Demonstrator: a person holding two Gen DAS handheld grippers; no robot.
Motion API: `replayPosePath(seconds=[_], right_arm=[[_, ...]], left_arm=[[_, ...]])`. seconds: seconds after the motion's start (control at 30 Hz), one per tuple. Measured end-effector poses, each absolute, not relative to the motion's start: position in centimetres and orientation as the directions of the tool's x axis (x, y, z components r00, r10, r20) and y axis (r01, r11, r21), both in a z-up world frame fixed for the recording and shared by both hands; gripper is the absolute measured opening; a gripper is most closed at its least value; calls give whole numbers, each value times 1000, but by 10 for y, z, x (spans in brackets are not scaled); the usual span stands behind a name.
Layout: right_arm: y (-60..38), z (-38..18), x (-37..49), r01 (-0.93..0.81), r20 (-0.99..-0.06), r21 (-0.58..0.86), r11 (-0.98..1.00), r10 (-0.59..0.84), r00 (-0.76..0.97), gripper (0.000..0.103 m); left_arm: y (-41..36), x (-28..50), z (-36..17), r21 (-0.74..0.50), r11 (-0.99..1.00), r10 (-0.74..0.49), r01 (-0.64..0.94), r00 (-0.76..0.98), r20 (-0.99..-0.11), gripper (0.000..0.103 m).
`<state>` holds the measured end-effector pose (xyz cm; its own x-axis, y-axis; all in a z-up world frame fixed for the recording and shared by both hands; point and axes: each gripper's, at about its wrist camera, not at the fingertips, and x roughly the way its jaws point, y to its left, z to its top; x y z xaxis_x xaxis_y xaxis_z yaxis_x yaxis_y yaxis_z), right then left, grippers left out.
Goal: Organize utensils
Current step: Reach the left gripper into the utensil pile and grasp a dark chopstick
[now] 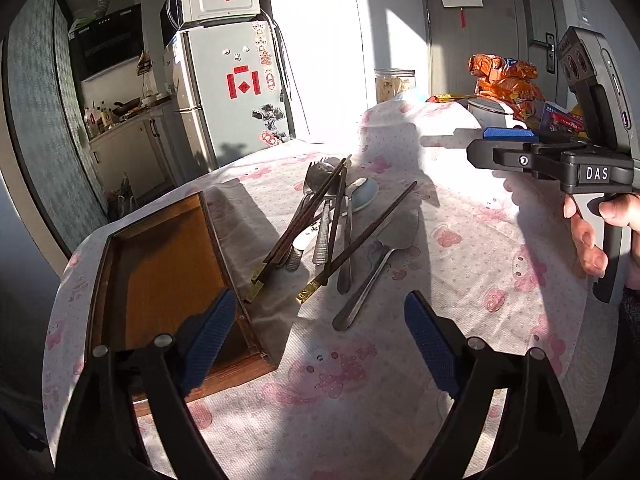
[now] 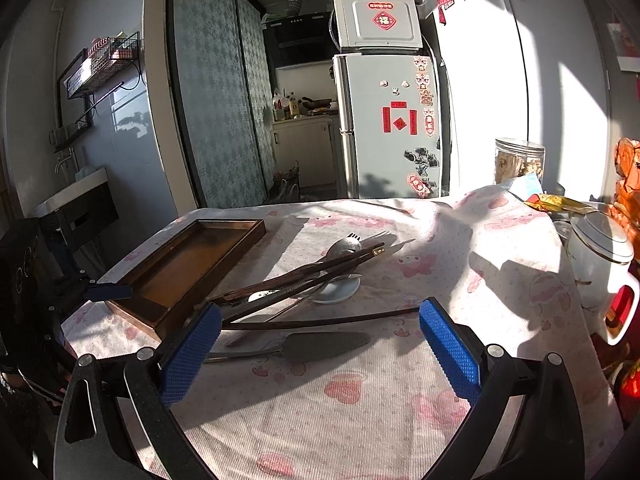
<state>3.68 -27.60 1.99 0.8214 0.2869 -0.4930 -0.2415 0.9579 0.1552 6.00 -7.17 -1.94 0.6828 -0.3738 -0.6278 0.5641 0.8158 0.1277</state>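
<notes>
- The left claw (image 1: 316, 344) hangs above the table (image 1: 360, 392) with its blue pads spread wide and nothing between them; its left pad is over the near corner of the wooden tray (image 1: 160, 264).
- The right claw (image 2: 320, 344) is likewise wide open and holds nothing, low over the tablecloth just in front of the utensils.
- In the left view the right claw (image 1: 508, 136) shows from the side at the far right, held up by a hand (image 1: 596, 236), clear of the table.
- The tray (image 2: 180, 276) lies flat at the left of the pile, with no utensil inside.
- The utensils lie in a loose heap just right of the tray: dark chopsticks (image 1: 308, 216) crossing over a fork (image 1: 312, 176), a metal spoon (image 1: 326, 174) and a pale blue ceramic spoon (image 1: 366, 194).
- One chopstick (image 1: 360, 236) lies apart, slanted, with a gold end toward the camera.
- A flat metal server (image 2: 316, 344) rests nearest the right claw, between its pads in that view.
- A white lidded pot (image 2: 600, 256) and a jar (image 2: 520, 160) stand at the far right of the table; a fridge (image 2: 392, 124) is behind.
</notes>
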Motion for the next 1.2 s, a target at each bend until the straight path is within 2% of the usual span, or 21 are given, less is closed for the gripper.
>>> replayPosePath(seconds=[0.07,0.13,0.17,0.3,0.5,0.6,0.63,0.7,0.93,1.2], right_arm=[[-279,10,48,-246,-538,204,948,319,781,77],[-280,1,57,-247,-574,245,938,345,742,66],[-279,-3,61,-246,-588,252,936,350,730,63],[-277,-7,69,-248,-610,249,936,351,711,62],[-281,-8,83,-247,-614,279,928,370,697,62],[-284,-9,87,-240,-620,292,926,374,690,62],[-286,-9,90,-236,-621,299,924,377,688,62],[-290,-10,93,-225,-623,316,922,380,683,62],[-292,-23,101,-173,-653,391,904,405,640,62],[-282,-43,105,-111,-617,605,788,553,561,62]], left_arm=[[-80,75,-28,109,807,-367,580,637,-678,71],[-86,87,-36,115,803,-344,585,612,-712,66],[-88,90,-40,124,798,-331,590,602,-727,60],[-94,104,-51,137,780,-307,611,563,-767,53],[-89,135,-58,44,781,-342,622,487,-804,53],[-89,137,-59,39,778,-345,627,479,-807,52],[-89,136,-59,38,775,-349,631,477,-807,48],[-89,134,-59,8,769,-368,639,453,-812,18],[-89,112,-51,-37,744,-427,667,431,-795,14],[-88,82,-20,-91,734,-510,673,457,-729,7]])
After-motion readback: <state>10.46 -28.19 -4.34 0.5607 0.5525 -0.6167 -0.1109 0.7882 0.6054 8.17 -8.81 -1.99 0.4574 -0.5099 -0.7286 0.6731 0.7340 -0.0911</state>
